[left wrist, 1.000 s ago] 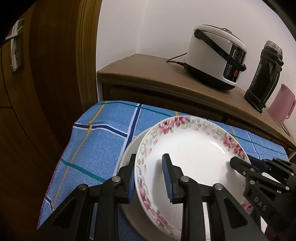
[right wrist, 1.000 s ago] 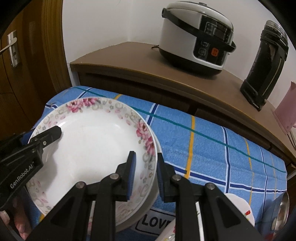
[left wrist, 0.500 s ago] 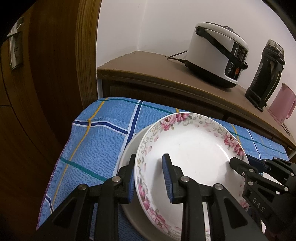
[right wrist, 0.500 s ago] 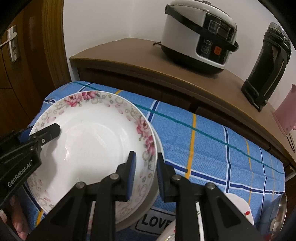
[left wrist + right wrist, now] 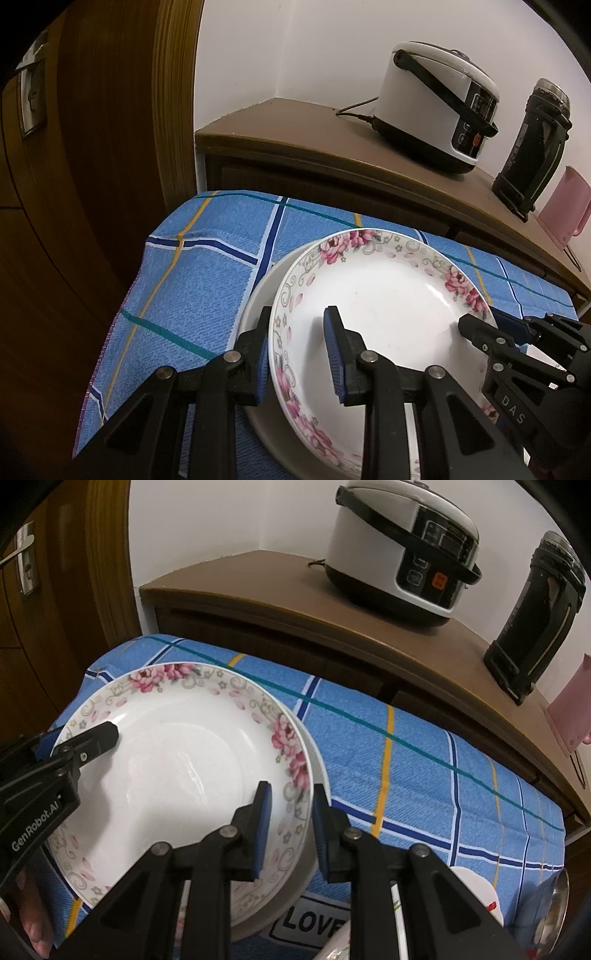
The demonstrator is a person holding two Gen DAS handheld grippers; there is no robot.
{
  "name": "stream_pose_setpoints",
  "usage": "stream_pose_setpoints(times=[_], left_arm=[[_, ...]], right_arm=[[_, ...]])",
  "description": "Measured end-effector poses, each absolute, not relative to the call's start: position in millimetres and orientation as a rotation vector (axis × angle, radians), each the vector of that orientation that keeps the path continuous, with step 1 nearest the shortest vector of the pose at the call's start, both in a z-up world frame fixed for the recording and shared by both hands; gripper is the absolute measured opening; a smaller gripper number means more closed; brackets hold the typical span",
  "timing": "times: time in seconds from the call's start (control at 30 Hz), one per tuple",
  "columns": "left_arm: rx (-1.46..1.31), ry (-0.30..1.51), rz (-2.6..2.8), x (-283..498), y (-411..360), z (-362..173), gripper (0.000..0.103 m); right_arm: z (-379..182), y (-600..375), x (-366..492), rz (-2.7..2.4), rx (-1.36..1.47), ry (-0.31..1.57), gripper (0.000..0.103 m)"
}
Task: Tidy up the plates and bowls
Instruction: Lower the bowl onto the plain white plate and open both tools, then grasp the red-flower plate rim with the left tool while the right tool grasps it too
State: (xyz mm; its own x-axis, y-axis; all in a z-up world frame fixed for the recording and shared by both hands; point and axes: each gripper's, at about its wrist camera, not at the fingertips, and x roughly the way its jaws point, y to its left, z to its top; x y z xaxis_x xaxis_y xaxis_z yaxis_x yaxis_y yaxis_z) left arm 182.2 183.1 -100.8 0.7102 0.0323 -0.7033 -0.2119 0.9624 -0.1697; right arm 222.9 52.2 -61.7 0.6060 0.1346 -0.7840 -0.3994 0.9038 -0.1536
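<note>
Nothing moved | floral plate point(image 5: 384, 306) rim between both hand-held gripper point(image 5: 297, 354) jaws

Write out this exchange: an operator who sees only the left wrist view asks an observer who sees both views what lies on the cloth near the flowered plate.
Operator: What lies on the cloth far right of the flowered plate?
Observer: A metal bowl, at the cloth's right end.
Operator: Anything in front of the plain plate underneath?
Observer: A label reading LOVE shows just below its front rim.
</note>
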Motion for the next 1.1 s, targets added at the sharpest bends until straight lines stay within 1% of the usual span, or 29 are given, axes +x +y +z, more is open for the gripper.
stream_pose_setpoints(times=[0.37,0.47,0.5,0.57,0.63,0.7,0.77,0.8,0.97,1.1], left_arm=[[-0.246,0.779,0.142,183,182,-102,0.029],[-0.243,0.781,0.151,183,181,-102,0.029],[-0.24,0.777,0.158,182,181,-101,0.031],[-0.234,0.755,0.152,179,179,-98,0.037],[-0.228,0.729,0.159,173,179,-95,0.053],[-0.236,0.692,0.161,167,181,-91,0.059],[-0.256,0.664,0.16,162,184,-88,0.059],[-0.263,0.655,0.16,160,186,-87,0.059],[-0.258,0.591,0.141,152,183,-78,0.059],[-0.204,0.547,0.122,145,167,-70,0.059]], right_arm=[[-65,51,223,0.316,-0.333,0.866,0.021],[-65,49,222,0.331,-0.326,0.867,0.025],[-64,48,221,0.333,-0.317,0.862,0.026],[-59,45,217,0.344,-0.296,0.835,0.035],[-52,41,210,0.341,-0.285,0.811,0.035],[-43,30,202,0.334,-0.247,0.784,0.038],[-33,14,190,0.327,-0.198,0.753,0.043],[-30,6,185,0.318,-0.18,0.741,0.043],[-21,-54,152,0.257,-0.067,0.721,0.044],[-23,-106,131,0.204,-0.023,0.759,0.044]])
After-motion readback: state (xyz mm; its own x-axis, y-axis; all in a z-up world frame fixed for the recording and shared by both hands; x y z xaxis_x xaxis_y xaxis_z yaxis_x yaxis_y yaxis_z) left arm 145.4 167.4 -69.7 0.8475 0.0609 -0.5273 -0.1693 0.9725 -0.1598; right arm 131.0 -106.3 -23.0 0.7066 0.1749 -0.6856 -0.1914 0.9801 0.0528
